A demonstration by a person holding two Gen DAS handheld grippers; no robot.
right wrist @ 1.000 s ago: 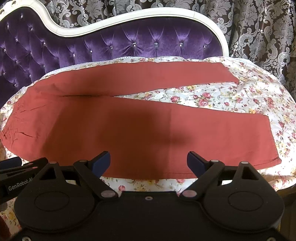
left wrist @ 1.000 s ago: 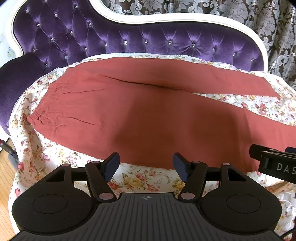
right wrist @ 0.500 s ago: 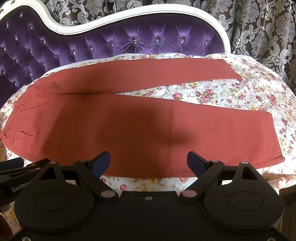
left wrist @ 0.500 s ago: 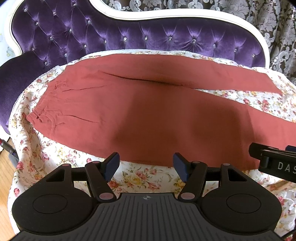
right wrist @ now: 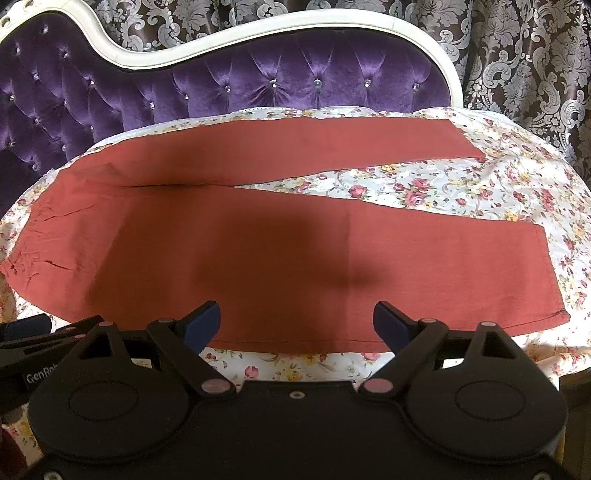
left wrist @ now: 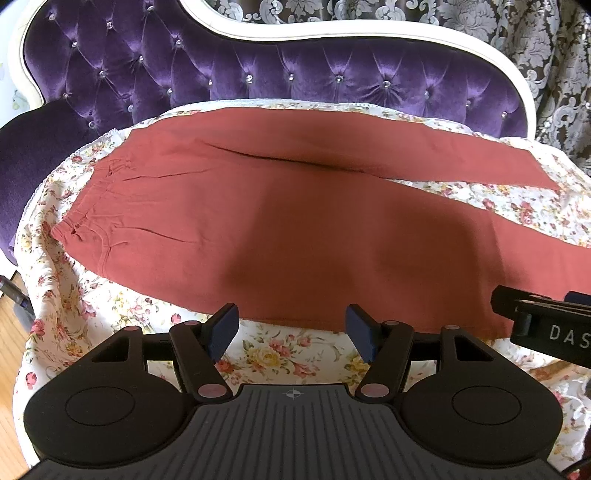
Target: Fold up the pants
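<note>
Rust-red pants (left wrist: 295, 229) lie flat on a floral sheet, waistband (left wrist: 85, 218) to the left, both legs spread to the right in a narrow V. In the right wrist view the pants (right wrist: 295, 258) show whole, with the near leg's hem (right wrist: 550, 273) at right. My left gripper (left wrist: 291, 326) is open and empty, just short of the near edge of the pants near the seat. My right gripper (right wrist: 297, 319) is open and empty, at the near edge of the near leg. Each gripper shows at the edge of the other's view.
The floral sheet (right wrist: 443, 184) covers a purple tufted sofa (left wrist: 258, 74) with a white curved frame (right wrist: 258, 26). Patterned curtains (right wrist: 517, 55) hang behind. Wooden floor (left wrist: 9, 332) shows at the far left.
Both grippers have shifted slightly; the pants sit a little lower in the left view and higher in the right. Both grippers stay open. The pants have not moved.
</note>
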